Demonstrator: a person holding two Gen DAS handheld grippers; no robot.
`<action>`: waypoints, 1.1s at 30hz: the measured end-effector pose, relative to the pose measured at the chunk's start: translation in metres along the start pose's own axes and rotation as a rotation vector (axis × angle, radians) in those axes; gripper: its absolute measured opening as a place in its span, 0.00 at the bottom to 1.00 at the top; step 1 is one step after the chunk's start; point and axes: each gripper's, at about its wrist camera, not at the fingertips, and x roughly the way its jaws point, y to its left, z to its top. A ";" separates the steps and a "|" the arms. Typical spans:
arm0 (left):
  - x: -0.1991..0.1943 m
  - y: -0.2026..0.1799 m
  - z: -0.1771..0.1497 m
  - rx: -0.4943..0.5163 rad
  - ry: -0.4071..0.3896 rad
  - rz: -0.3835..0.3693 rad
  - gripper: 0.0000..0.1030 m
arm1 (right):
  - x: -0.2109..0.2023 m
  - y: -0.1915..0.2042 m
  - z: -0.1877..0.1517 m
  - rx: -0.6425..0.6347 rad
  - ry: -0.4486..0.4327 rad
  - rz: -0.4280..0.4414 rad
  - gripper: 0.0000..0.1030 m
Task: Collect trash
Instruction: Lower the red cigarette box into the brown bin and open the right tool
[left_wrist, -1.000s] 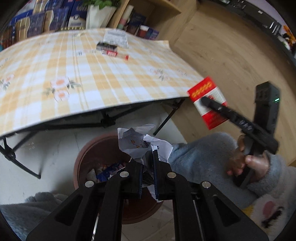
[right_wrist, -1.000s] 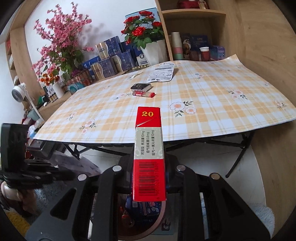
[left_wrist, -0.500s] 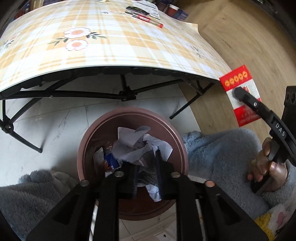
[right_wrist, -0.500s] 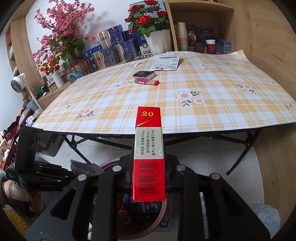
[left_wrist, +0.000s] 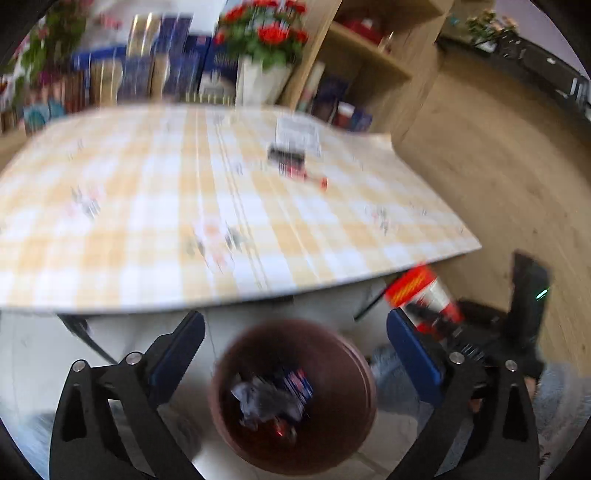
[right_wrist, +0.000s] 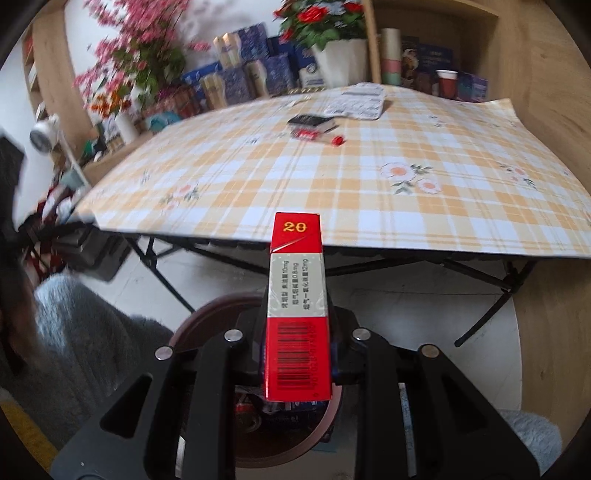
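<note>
Hanging wide apart above the brown bin, the left gripper has just been opening and has nothing between its blue pads; crumpled paper and other wrappers lie in the bin below it. The right gripper pinches a red and grey carton on end, poised over the bin's near rim, seemingly next to go in. By the look of it, collection is partly done: one load is in the bin, the carton is yet to be dropped, and more waits on the surface. Far across its yellow checked cloth lie a dark flat box, a small red item just beside it and a white printed sheet behind; whether all three count as trash cannot be told. The surface stands on black folding legs over a pale floor, with the bin just in front of its near edge. Behind it, blue boxes, a white pot of red flowers and pink blossom line the wall, with wooden shelves to the right. A grey fleecy sleeve shows at left.
</note>
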 end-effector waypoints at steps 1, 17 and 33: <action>-0.011 0.002 0.006 0.022 -0.023 0.027 0.94 | 0.003 0.002 0.000 -0.014 0.008 0.000 0.25; -0.029 0.031 -0.027 0.143 -0.126 0.321 0.94 | 0.043 0.030 -0.012 -0.141 0.152 0.003 0.25; -0.024 0.052 -0.025 0.053 -0.074 0.331 0.94 | 0.043 0.031 -0.012 -0.152 0.159 0.011 0.25</action>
